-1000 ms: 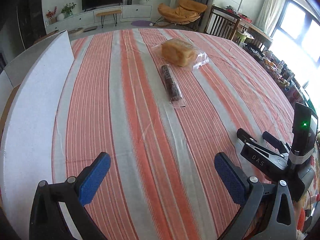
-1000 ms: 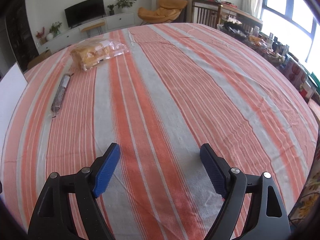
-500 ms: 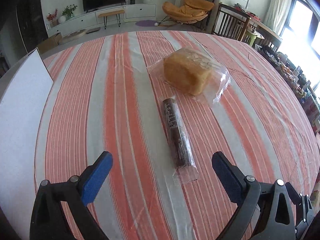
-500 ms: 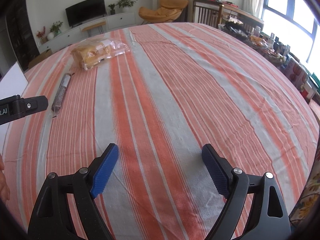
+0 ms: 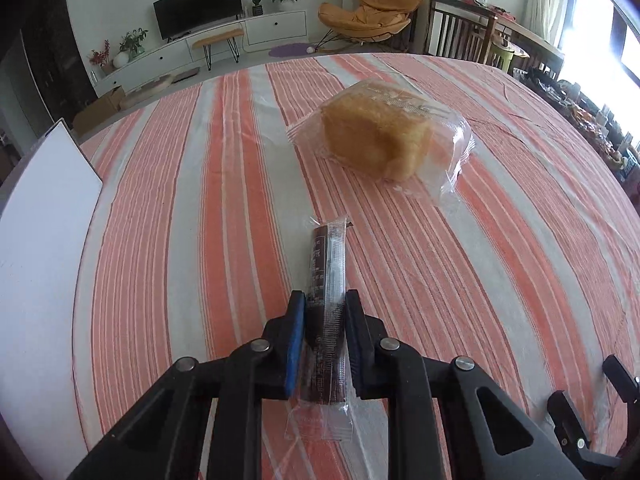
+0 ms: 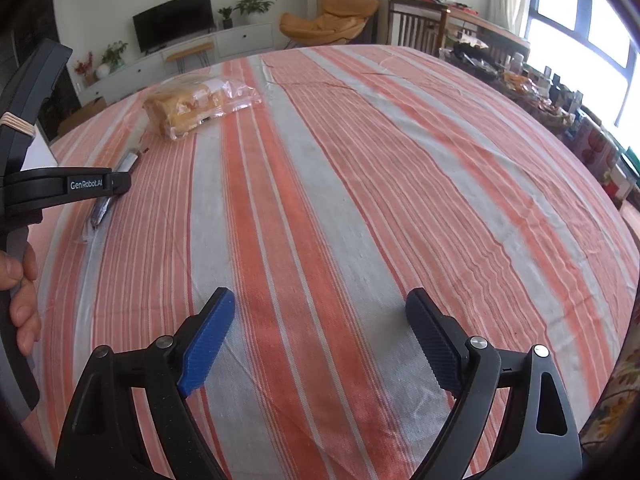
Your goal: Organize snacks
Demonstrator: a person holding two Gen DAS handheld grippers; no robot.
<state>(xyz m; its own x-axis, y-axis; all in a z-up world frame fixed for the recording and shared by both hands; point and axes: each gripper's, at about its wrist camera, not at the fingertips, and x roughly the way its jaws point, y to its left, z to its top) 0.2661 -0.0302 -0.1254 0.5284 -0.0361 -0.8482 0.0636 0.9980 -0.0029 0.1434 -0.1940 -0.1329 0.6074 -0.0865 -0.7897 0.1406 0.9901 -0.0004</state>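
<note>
A dark snack bar in a clear wrapper [image 5: 326, 272] lies lengthwise on the striped tablecloth [image 5: 180, 220]. My left gripper [image 5: 325, 300] is closing on its near half, and both blue pads press the bar's sides. A bagged loaf of bread [image 5: 376, 140] rests further back and to the right, apart from the bar. In the right wrist view the bar [image 6: 102, 208] and the bread [image 6: 188, 106] sit far left. My right gripper [image 6: 320, 312] stands open above bare cloth with nothing between its fingers.
A white board [image 5: 40, 240] lies along the table's left edge. A person's hand [image 6: 20, 292] holds the left gripper's handle at the left border. Cluttered shelves and chairs stand beyond the table's right side.
My left gripper moved forward to the snack bar, and its jaws went from wide open to pressed on the bar. The right gripper stayed where it was, still open.
</note>
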